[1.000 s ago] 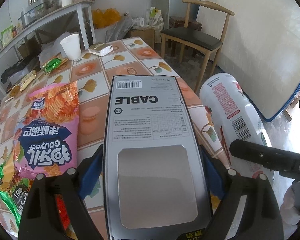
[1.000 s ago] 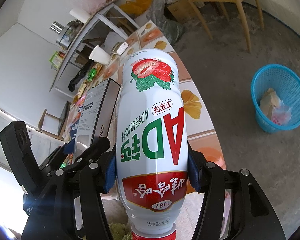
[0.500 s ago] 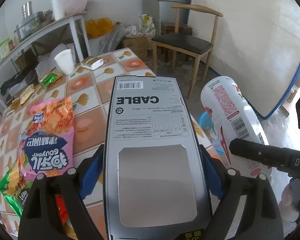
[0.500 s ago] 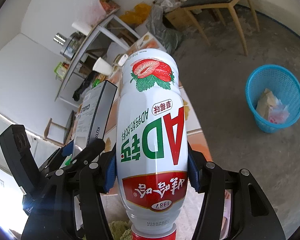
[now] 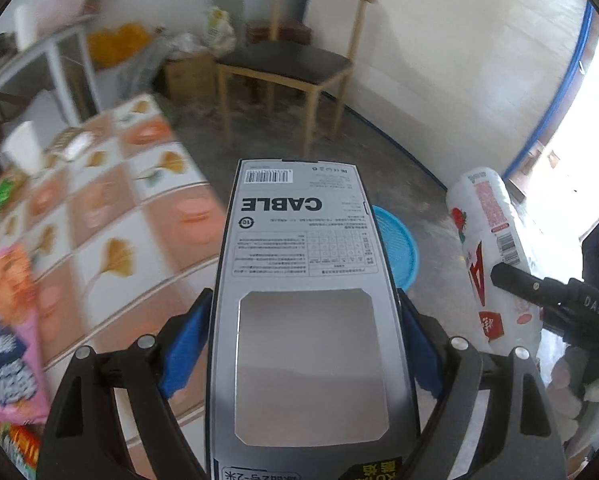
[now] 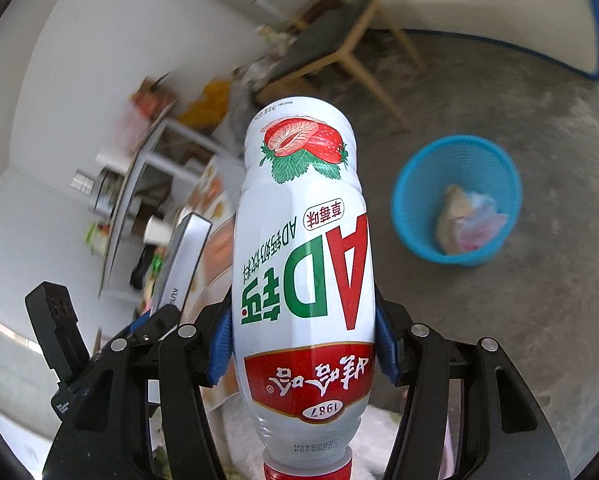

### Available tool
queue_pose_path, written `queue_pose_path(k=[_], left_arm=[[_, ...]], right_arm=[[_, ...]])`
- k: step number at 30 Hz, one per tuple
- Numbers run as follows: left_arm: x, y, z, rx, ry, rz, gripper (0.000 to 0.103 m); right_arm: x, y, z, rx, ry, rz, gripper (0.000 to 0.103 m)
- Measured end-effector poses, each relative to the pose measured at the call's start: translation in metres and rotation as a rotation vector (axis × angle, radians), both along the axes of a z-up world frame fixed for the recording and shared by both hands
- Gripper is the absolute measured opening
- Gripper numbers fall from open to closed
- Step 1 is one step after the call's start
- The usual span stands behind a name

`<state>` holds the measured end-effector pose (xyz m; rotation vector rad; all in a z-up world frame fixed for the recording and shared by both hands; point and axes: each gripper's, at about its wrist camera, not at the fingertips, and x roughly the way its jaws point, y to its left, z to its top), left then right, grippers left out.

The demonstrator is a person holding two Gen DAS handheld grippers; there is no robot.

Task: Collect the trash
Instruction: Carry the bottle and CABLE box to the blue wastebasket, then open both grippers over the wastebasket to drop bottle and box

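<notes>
My left gripper (image 5: 305, 344) is shut on a grey cable box (image 5: 303, 264) that sticks out forward past the table edge. Behind the box's right side shows the rim of the blue trash basket (image 5: 399, 248) on the floor. My right gripper (image 6: 303, 344) is shut on a white strawberry drink bottle (image 6: 303, 248), cap end toward the camera. The bottle (image 5: 487, 248) also appears at the right of the left wrist view. In the right wrist view the blue basket (image 6: 415, 216) stands on the floor to the right, with some wrappers inside. The cable box (image 6: 185, 252) shows edge-on at left.
A table with a patterned cloth (image 5: 111, 216) lies at left, holding a pink snack bag (image 5: 7, 340), a white cup (image 5: 21, 152) and small wrappers. A wooden chair (image 5: 295, 68) stands by the wall on the concrete floor. A metal shelf (image 6: 139, 184) is behind the table.
Both grippers swung right, away from the table and toward the floor, still holding box and bottle. The blue basket now shows behind the box and sits nearer the bottle.
</notes>
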<state>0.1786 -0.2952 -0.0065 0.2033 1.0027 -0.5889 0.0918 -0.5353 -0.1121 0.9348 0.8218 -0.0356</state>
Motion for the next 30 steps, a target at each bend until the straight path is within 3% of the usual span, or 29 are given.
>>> queue_pose_path(k=[7, 11, 15, 19, 23, 30], left_arm=[[0.028, -0.064, -0.026, 0.013, 0.091, -0.091, 0.084], [0.051, -0.103, -0.044, -0.019, 0.17, -0.124, 0.084], [0.084, -0.152, -0.061, -0.054, 0.213, -0.154, 0.089], [0.1, -0.186, -0.075, -0.09, 0.244, -0.18, 0.09], [0.1, -0.183, -0.078, -0.13, 0.285, -0.17, 0.09], [0.086, -0.133, -0.064, -0.173, 0.265, -0.156, 0.09]], right_arm=[[0.01, -0.038, -0.047, 0.113, 0.075, -0.073, 0.054], [0.045, -0.068, -0.078, 0.183, 0.11, -0.111, 0.056], [0.076, -0.101, -0.109, 0.153, 0.137, -0.21, 0.072], [0.079, -0.112, -0.131, 0.143, 0.171, -0.276, 0.072], [0.061, -0.102, -0.139, 0.142, 0.178, -0.268, 0.072], [0.017, -0.089, -0.141, 0.143, 0.213, -0.249, 0.072]])
